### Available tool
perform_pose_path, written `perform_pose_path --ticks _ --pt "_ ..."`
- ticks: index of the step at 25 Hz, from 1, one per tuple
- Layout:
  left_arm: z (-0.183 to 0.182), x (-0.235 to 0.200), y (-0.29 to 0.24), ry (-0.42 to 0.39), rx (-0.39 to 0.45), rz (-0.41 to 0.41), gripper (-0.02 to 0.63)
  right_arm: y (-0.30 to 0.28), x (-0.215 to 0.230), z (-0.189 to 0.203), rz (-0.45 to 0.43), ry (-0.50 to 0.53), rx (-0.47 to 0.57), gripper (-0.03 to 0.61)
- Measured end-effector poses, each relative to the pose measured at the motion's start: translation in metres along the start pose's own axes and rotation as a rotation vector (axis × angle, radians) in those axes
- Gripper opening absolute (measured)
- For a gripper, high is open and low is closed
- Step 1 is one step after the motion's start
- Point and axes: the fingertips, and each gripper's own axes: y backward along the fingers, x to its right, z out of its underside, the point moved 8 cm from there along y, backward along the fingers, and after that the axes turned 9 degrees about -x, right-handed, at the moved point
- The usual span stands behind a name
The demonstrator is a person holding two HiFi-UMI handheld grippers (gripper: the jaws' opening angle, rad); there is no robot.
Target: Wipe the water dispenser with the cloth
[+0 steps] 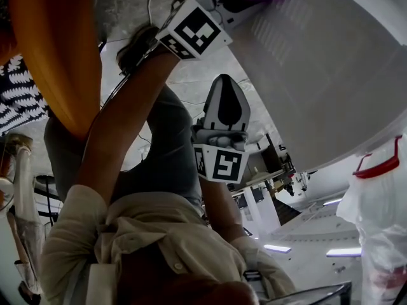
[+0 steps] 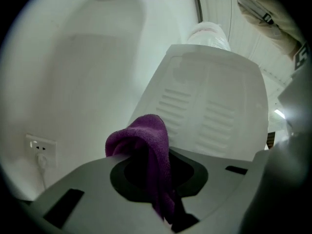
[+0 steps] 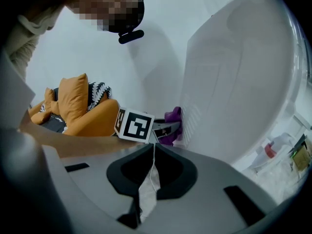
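Your left gripper (image 2: 155,172) is clamped on the cloth (image 2: 144,135). The cloth is purple, with a looped terry texture. It is bunched into a rounded fold that rises above the dark jaw pads, and a tail of it hangs down between them.

The water dispenser (image 2: 214,106) stands directly ahead of this gripper. Its body is smooth white moulded plastic with rounded corners. One panel carries two columns of short horizontal louvre slots.

In the right gripper view, the cloth lies at the slotted panel, beside the left gripper's marker cube (image 3: 134,126).

Your right gripper (image 3: 152,155) holds nothing. Its jaws are brought together, with only a thin slit of light between the pads. It is held apart from the dispenser.

A white wall socket (image 2: 41,145) with a plugged-in cord sits on the plain wall to the left.
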Motion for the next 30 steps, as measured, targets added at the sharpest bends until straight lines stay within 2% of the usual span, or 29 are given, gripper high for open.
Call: perform_pose_path --ticks 3,8,11,16,20,23,26,30 --pt "0.019 0.017 0.009 0.026 -0.035 0.031 0.067 0.001 -0.002 -0.004 -0.001 0.001 0.003 0.026" --pt "0.098 0.061 0.023 0.117 -0.194 0.127 0.067 -0.015 -0.006 -0.001 -0.008 0.004 -0.01 0.026" --pt "0.12 0.075 0.022 0.177 -0.189 0.138 0.067 -0.028 -0.003 0.004 -0.012 0.002 -0.024 0.026" --pt "0.121 0.073 0.021 0.159 -0.189 0.136 0.067 -0.021 -0.009 0.014 -0.019 0.007 -0.035 0.026" --pt "0.107 0.029 0.003 0.11 -0.197 0.069 0.067 -0.021 -0.005 0.019 -0.023 0.009 -0.047 0.026" --pt "0.094 -0.012 -0.014 0.099 -0.166 -0.02 0.067 -0.024 -0.002 0.032 -0.024 0.008 -0.059 0.026" --pt "0.085 -0.044 -0.019 0.088 -0.149 -0.074 0.067 -0.026 -0.004 0.046 -0.031 0.013 -0.071 0.026" --pt "0.074 -0.059 -0.022 0.049 -0.159 -0.072 0.067 -0.03 -0.002 0.039 -0.032 0.004 -0.074 0.026"
